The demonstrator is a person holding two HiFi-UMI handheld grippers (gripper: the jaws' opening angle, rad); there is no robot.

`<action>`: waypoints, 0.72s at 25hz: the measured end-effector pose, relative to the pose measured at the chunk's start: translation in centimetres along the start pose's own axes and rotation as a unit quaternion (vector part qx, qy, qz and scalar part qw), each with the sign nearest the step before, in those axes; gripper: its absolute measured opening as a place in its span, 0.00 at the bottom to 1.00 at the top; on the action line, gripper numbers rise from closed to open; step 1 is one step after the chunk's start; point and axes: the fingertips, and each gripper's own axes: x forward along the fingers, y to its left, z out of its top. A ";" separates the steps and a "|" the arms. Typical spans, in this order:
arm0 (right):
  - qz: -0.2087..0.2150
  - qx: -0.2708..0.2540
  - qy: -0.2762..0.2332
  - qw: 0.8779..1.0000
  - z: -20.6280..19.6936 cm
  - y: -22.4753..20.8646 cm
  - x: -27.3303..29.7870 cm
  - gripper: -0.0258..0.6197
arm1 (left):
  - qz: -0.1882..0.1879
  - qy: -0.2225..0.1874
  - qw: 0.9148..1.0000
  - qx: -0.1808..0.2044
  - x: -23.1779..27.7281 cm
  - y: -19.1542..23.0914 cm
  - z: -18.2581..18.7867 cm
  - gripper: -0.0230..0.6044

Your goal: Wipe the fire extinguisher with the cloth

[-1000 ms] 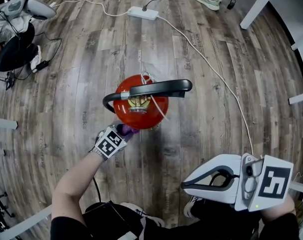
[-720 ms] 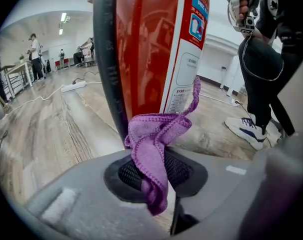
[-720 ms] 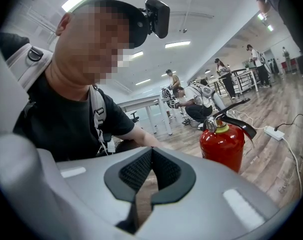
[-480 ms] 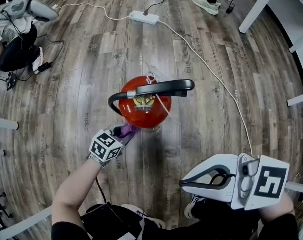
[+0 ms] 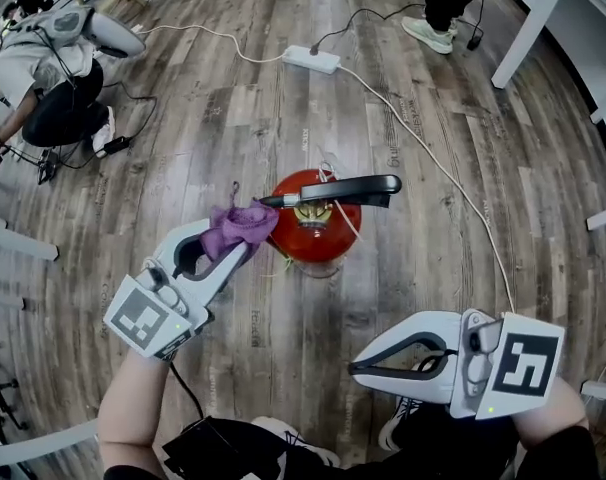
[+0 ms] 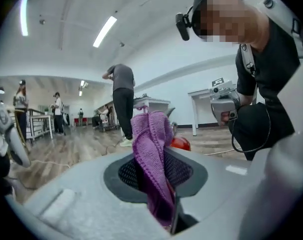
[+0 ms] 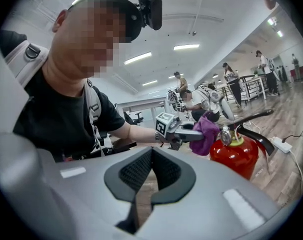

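A red fire extinguisher (image 5: 313,230) with a black lever handle (image 5: 335,189) stands upright on the wood floor; the right gripper view shows its red body (image 7: 237,155) too. My left gripper (image 5: 235,245) is shut on a purple cloth (image 5: 239,225), held up beside the extinguisher's top at its left. In the left gripper view the cloth (image 6: 151,159) hangs bunched between the jaws, hiding most of the extinguisher (image 6: 180,143). My right gripper (image 5: 355,366) is shut with nothing in it, low at the right, well short of the extinguisher.
A white power strip (image 5: 312,59) and its cable (image 5: 448,179) lie on the floor behind and to the right of the extinguisher. A person crouches at the far left (image 5: 53,78); another stands at the back (image 5: 438,8). White table legs (image 5: 523,33) are at right.
My left gripper rose with the cloth from low against the extinguisher's side up to its top, near the handle. The right gripper barely shifted.
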 end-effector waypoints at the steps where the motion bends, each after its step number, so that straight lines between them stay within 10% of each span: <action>1: 0.005 -0.005 -0.001 1.000 0.1 0.1 0.1 0.04 | 0.006 -0.007 1.000 0.014 -0.2 0.4 1.2 0.17; 11: 0.020 -0.042 -0.010 0.999 0.9 0.9 -0.7 0.04 | -0.058 0.070 0.994 0.061 3.9 -0.3 4.9 0.17; 18: 0.028 -0.059 -0.016 0.998 0.9 1.2 -1.0 0.04 | -0.122 0.146 0.963 0.193 8.7 -3.4 8.1 0.17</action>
